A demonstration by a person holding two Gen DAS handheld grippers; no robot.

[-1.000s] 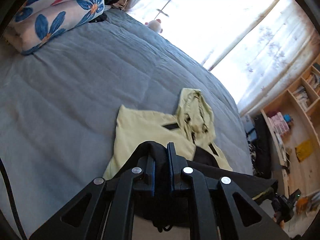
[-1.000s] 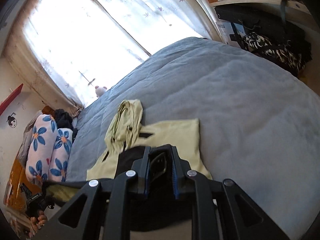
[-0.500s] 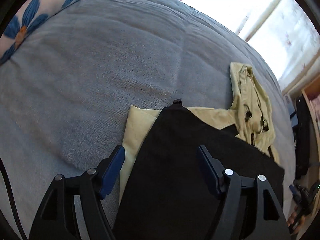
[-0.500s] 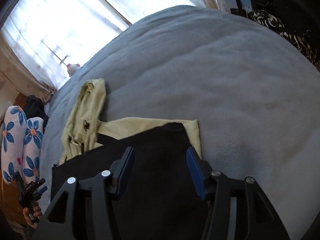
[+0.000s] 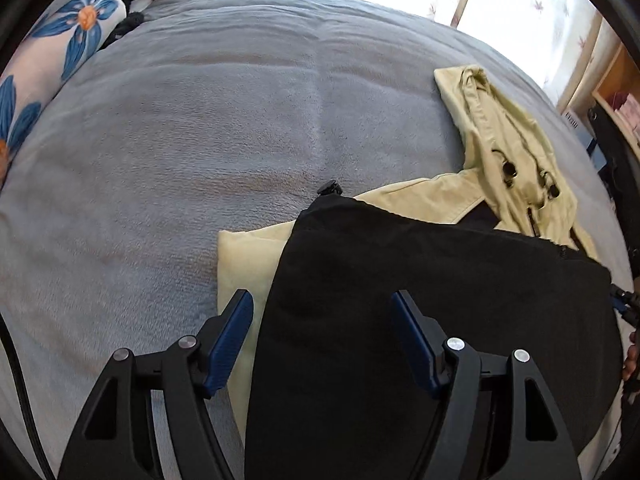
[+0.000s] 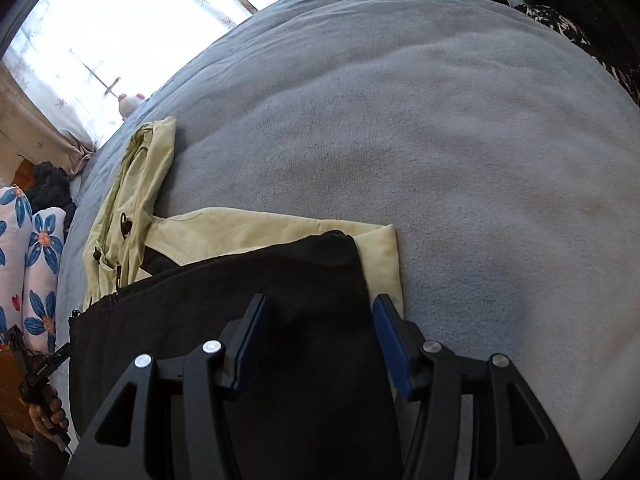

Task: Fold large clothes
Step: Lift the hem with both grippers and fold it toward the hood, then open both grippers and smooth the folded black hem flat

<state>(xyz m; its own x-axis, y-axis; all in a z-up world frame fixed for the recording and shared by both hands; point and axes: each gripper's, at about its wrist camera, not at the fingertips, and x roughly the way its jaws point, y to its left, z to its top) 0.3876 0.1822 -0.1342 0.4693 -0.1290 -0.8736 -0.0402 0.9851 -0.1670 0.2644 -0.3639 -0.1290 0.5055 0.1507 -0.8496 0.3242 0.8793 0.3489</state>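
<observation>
The jacket (image 5: 440,320), pale yellow with its black lining folded uppermost, lies on the grey bed (image 5: 200,140), long axis running nine to three. Its hood points to one o'clock. The left gripper (image 5: 322,312) straddles one black end, the right gripper (image 6: 318,316) the other; both jaws stand apart, apparently gripping nothing.

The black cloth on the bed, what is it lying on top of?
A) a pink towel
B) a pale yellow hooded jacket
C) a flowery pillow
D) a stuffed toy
B: the black cloth covers most of the pale yellow hooded jacket, whose hood and edges stick out from under it on the grey bedspread.
</observation>
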